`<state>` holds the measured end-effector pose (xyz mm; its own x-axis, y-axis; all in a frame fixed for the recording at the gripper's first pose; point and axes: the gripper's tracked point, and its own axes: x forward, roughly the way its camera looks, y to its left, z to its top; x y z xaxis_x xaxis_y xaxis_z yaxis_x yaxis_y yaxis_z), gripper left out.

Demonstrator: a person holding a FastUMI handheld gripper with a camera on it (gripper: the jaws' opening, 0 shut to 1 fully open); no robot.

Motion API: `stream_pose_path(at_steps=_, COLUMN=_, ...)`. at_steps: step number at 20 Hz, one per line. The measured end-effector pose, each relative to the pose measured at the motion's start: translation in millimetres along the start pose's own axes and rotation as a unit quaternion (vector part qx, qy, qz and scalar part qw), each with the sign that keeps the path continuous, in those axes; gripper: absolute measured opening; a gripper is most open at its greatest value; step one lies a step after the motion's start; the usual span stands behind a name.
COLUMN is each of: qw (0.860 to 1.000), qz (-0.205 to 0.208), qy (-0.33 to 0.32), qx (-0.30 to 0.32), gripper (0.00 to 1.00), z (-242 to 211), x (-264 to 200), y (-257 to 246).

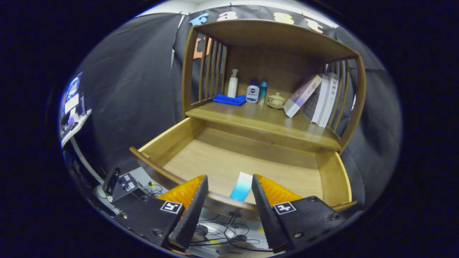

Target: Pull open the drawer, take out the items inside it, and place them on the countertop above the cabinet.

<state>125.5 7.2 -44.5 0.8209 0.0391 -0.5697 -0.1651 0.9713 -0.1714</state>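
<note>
Drawer (200,143) stands pulled open, a blue-and-white tube (241,186) lying by its front edge between the fingers of the wide-open, empty claw (229,193), bench (258,120) above awaiting it.

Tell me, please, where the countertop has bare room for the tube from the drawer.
The countertop is bare along its front edge, before the cloth, bottles and cup. The back is crowded, with books at one end. The gripper fingers are open, the tube in the drawer between them.
</note>
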Motion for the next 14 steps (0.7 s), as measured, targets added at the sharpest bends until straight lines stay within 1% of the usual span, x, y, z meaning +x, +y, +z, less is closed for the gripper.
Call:
stream_pose_path(at_steps=3, qw=0.997, qz=0.033, qy=0.062, qx=0.044, gripper=0.82, z=-0.1, x=21.1, y=-2.9)
stream_pose_path(at_steps=4, qw=0.994, qz=0.037, qy=0.082, qx=0.055, gripper=0.82, z=-0.5, x=28.4, y=-7.1)
stream_pose_path(at_steps=6, qw=0.990, qz=0.035, qy=0.121, qx=0.071, gripper=0.82, z=-4.8, x=40.3, y=-20.1)
stream_pose_path(at_steps=7, qw=0.986, qz=0.034, qy=0.142, qx=0.079, gripper=0.82, z=-9.3, x=48.2, y=-21.4)
stream_pose_path(at_steps=10, qw=0.970, qz=0.067, qy=0.208, qx=0.108, gripper=0.80, z=-20.2, x=62.6, y=-13.0)
stream_pose_path(at_steps=14, qw=0.953, qz=0.072, qy=0.269, qx=0.116, gripper=0.79, z=-32.2, x=78.7, y=-9.7)
